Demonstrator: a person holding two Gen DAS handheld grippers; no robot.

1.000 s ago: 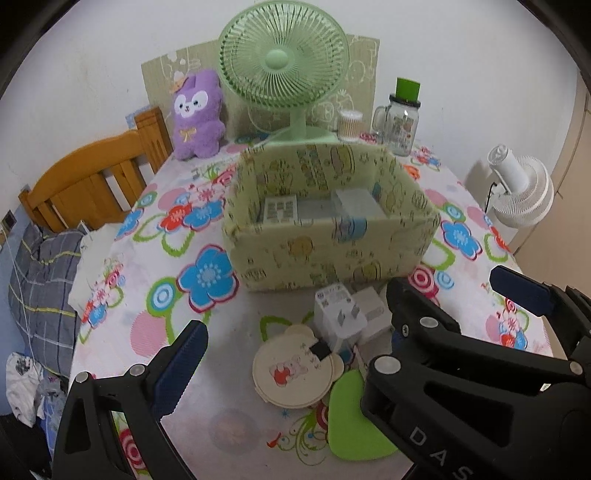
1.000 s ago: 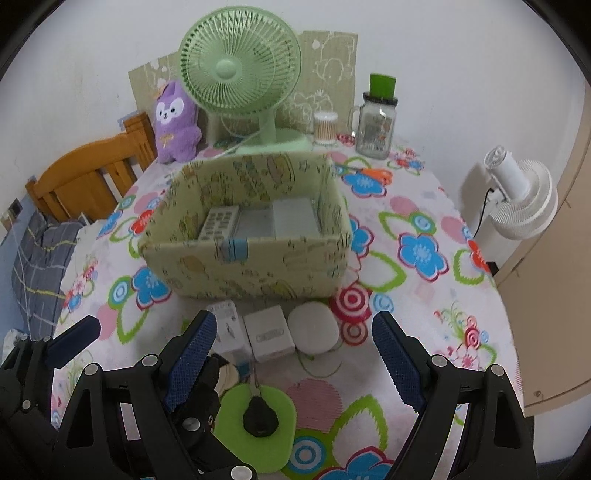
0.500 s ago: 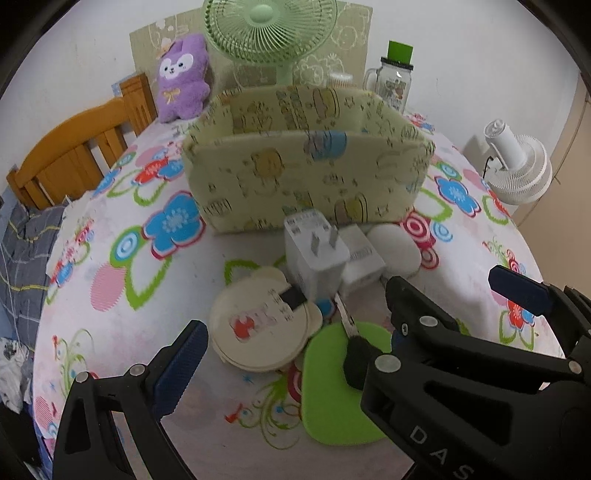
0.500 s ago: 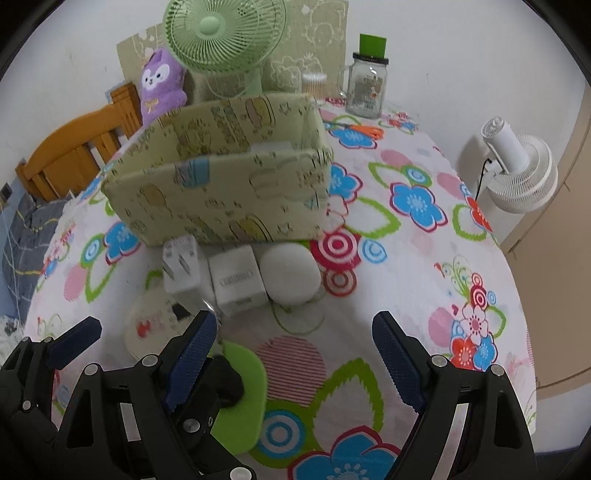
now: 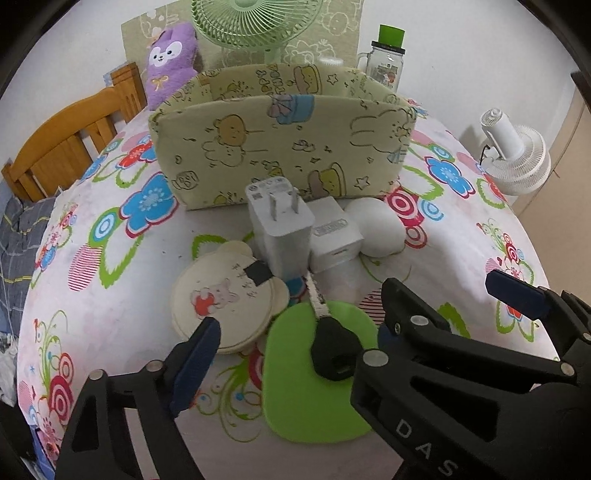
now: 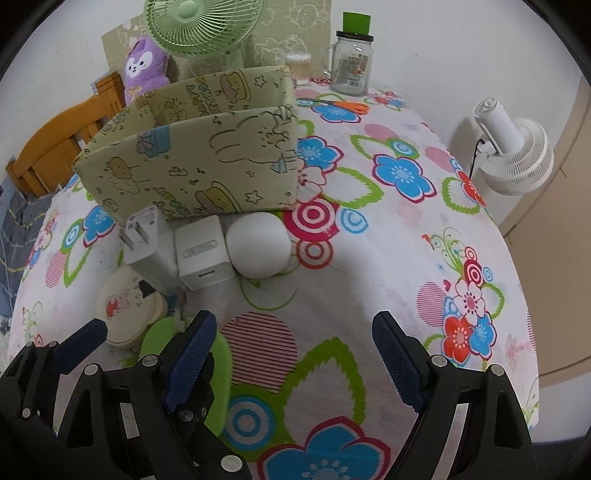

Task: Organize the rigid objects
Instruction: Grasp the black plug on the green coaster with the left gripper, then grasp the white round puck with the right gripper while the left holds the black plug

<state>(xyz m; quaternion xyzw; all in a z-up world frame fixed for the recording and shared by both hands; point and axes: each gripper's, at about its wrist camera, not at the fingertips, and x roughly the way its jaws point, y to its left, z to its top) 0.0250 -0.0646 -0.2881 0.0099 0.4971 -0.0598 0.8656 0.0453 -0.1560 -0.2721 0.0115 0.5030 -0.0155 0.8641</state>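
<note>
A pale green fabric box (image 5: 280, 144) stands on the flowered table, also in the right wrist view (image 6: 199, 162). In front of it lie a white plug adapter (image 5: 280, 229), a white cube charger (image 5: 334, 240) and a white round object (image 5: 376, 230). Nearer lie a cream bear-shaped case (image 5: 225, 299) and a black car key (image 5: 334, 350) on a green pad (image 5: 314, 391). My left gripper (image 5: 291, 354) is open, low over the key and the pad. My right gripper (image 6: 291, 362) is open and empty over bare cloth, to the right of the pad (image 6: 218, 376).
A green desk fan (image 5: 258, 22), a purple plush (image 5: 170, 59) and a glass jar with a green lid (image 5: 386, 62) stand behind the box. Orange scissors (image 6: 343, 105) lie at the back. A wooden chair (image 5: 66, 144) is left, a white fan (image 5: 517, 155) right.
Both grippers have come down and forward toward the table. The objects in front of the box look larger and the box's inside is out of sight now. Both stay open.
</note>
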